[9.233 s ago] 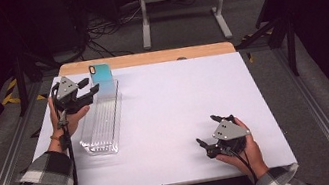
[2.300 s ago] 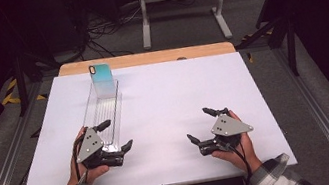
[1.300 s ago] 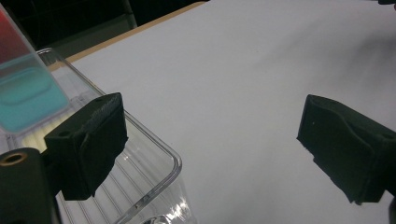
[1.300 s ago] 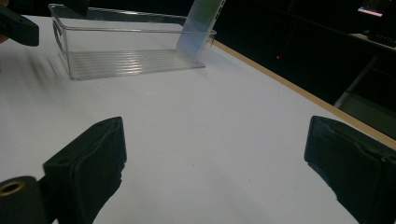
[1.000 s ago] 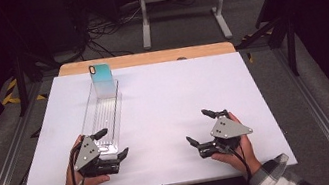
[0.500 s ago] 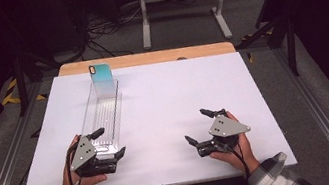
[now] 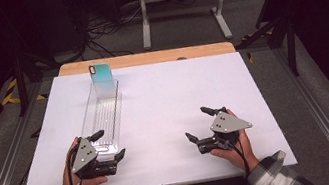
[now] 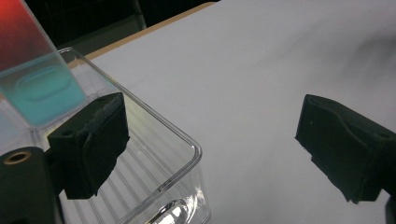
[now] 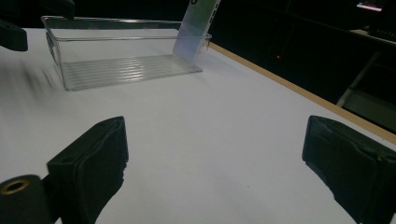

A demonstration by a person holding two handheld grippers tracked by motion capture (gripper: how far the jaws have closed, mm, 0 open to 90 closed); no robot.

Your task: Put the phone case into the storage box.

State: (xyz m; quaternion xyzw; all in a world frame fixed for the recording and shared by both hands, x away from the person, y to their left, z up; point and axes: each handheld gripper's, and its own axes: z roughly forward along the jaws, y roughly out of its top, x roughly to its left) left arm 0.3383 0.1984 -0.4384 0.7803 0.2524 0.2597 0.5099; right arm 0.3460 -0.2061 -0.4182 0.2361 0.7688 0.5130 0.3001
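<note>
The clear tray (image 7: 104,118) runs lengthwise away from the person, a phone case (image 7: 101,75) upright at its far end, both grippers' jaws spread.

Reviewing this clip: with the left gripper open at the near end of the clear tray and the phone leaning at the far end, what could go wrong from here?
1. One of the left gripper's fingers sits over the clear tray's near corner; a nudge could slide the light tray.
2. The phone only leans upright at the tray's far end, so a jolt may tip it flat.
3. The right gripper is open and apart from both, so it likely cannot steady them.
</note>
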